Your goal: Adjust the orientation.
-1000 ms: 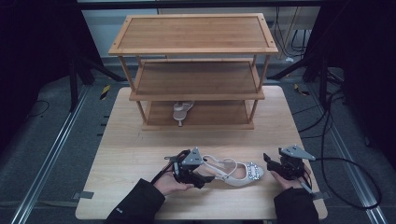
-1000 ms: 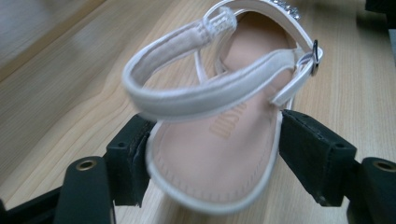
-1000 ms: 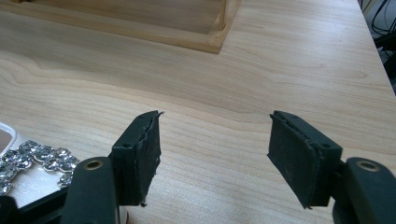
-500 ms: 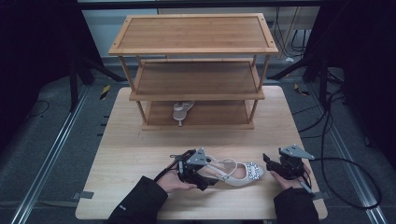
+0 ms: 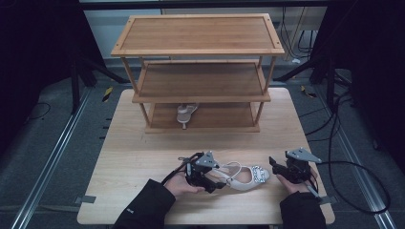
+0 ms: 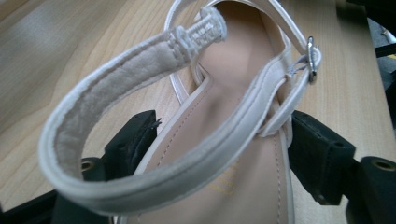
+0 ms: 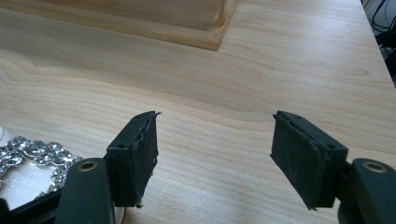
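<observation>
High view showed the sandal [image 5: 241, 175] lying on the tabletop [image 5: 143, 152] with its long axis left to right, heel between the left gripper [image 5: 206, 177] fingers, which straddled without yet clamping it, while the right gripper [image 5: 277, 168] waited spread just beside the jewelled toe, the shoe rack [image 5: 200, 71] well beyond

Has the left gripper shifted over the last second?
Yes. The left gripper slid rightward along the table's front edge, onto the sandal's heel end.
</observation>
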{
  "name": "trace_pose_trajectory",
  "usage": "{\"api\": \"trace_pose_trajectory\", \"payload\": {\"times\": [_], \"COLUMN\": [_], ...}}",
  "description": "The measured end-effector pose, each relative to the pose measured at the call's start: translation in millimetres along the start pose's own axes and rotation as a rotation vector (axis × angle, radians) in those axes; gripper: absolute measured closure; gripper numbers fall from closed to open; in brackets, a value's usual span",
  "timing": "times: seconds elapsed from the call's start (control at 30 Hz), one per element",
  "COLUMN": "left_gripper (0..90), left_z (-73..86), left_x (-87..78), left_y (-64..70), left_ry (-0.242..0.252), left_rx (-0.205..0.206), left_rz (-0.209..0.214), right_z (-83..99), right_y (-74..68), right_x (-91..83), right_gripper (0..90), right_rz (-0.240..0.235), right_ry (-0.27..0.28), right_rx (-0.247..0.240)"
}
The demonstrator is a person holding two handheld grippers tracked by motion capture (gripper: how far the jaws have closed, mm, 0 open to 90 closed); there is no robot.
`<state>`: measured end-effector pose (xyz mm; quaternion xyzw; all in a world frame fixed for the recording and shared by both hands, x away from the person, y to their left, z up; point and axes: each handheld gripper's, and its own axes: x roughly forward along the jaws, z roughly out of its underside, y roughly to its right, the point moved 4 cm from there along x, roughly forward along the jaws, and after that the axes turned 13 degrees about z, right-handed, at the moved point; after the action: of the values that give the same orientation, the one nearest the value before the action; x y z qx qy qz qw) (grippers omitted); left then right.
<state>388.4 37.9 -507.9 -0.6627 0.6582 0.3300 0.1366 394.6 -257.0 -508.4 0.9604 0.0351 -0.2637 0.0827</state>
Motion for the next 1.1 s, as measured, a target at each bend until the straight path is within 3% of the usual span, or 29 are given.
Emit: {"api": "trace_pose_trajectory", "payload": {"times": [0.17, 0.37, 0.53, 0.77, 1.03, 1.1], "left_gripper": [32.8, 35.1, 35.9, 35.9, 32.4, 30.4], "left_z": [4.8, 4.6, 9.9, 33.6, 50.3, 51.2], "left_x": [-0.2, -6.2, -25.7, -56.4, -53.2, -51.4], "left_y": [11.1, 19.4, 16.8, 12.2, 10.6, 9.3], "left_ry": [0.056, 0.083, 0.105, 0.125, 0.154, 0.139], "left_rx": [-0.028, -0.033, -0.043, -0.074, -0.119, -0.116], "left_rz": [-0.028, -0.065, -0.117, -0.208, -0.229, -0.231], "right_z": [-0.2, -0.2, 0.2, 0.3, 0.9, 0.9], "right_y": [1.0, 1.0, 1.2, 0.7, 0.0, -0.1], "right_x": [-1.2, -1.2, -1.3, -0.1, 0.3, 0.3], "right_gripper": [31.9, 32.4, 32.8, 33.2, 32.8, 32.5], "right_rz": [0.001, 0.003, 0.0, 0.004, 0.005, 0.004], "right_ry": [-0.002, 0.001, -0.003, 0.004, -0.006, -0.006], "right_rx": [0.012, 0.01, 0.014, 0.003, 0.007, 0.007]}}
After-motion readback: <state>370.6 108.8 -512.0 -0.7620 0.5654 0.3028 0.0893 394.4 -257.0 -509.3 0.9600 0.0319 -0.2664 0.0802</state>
